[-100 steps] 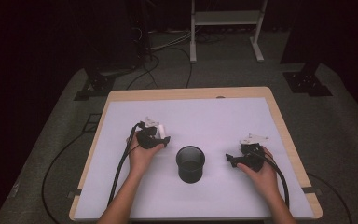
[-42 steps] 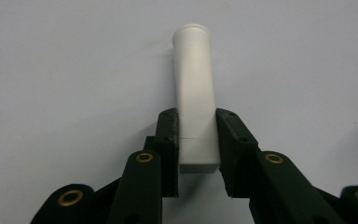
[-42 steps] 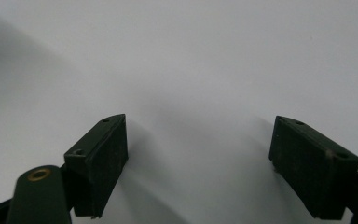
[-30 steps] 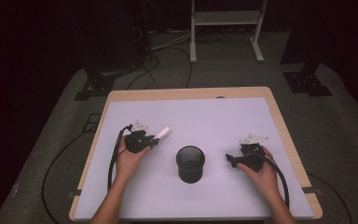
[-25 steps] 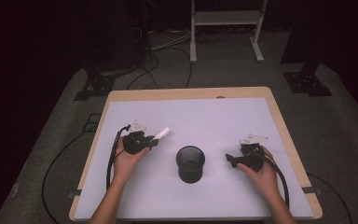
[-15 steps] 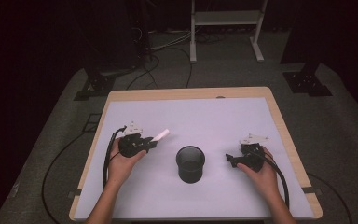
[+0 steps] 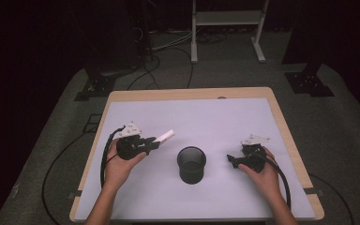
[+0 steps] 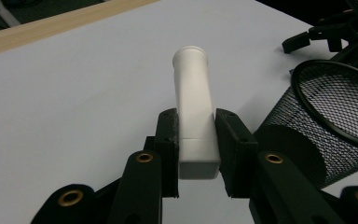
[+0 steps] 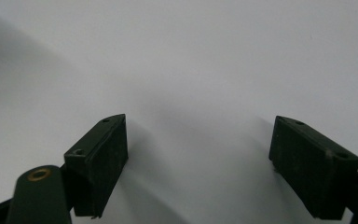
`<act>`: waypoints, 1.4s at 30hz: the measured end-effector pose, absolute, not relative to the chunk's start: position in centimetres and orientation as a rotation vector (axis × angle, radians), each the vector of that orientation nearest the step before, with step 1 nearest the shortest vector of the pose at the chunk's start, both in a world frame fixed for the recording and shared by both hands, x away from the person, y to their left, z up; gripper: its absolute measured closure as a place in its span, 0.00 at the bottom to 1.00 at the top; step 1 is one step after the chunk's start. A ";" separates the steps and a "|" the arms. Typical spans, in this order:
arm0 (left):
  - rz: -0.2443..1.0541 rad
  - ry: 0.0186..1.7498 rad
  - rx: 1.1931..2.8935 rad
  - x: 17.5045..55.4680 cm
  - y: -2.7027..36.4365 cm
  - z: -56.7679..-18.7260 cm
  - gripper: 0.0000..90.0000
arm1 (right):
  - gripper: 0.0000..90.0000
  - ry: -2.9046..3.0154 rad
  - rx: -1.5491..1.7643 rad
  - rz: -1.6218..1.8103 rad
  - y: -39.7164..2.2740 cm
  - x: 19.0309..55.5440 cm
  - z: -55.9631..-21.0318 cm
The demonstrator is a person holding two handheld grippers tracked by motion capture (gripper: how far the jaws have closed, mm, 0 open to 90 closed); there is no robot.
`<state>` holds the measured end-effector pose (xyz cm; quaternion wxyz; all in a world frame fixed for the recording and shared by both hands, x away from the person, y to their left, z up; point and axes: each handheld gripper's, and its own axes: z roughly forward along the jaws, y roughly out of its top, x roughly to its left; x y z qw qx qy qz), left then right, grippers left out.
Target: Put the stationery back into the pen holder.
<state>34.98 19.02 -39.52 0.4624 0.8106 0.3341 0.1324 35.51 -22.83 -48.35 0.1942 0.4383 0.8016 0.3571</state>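
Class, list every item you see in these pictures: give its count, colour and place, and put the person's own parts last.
white tube: one, white, clamped in the left gripper, left of the cup
mesh cup: one, black, upright at table centre
table: one, white top, wooden edge
metal stand: one, pale, on the floor beyond the table
cables: several, dark and pale, on the floor
left gripper: one, black, shut on the tube
right gripper: one, black, jaws apart, right of the cup
hands: two, at the near edge

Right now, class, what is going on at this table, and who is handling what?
A person holds a gripper in each hand. The left gripper is clamped on a white tube and holds it off the white table, its free end pointing toward the black mesh cup at the middle. The right gripper rests on the table beside the cup, jaws wide open and empty.
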 end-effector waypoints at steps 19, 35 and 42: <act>0.288 0.698 1.986 31.7 18.7 -36.3 0.79 | 0.20 2.247 1.228 1.001 -22.8 35.5 -48.4; 0.225 0.598 2.003 30.8 16.7 -35.5 0.79 | 0.20 2.247 1.228 1.001 -22.8 35.5 -48.4; 0.195 0.571 2.015 30.8 15.7 -35.5 0.79 | 0.20 2.248 1.228 1.001 -22.8 35.5 -48.4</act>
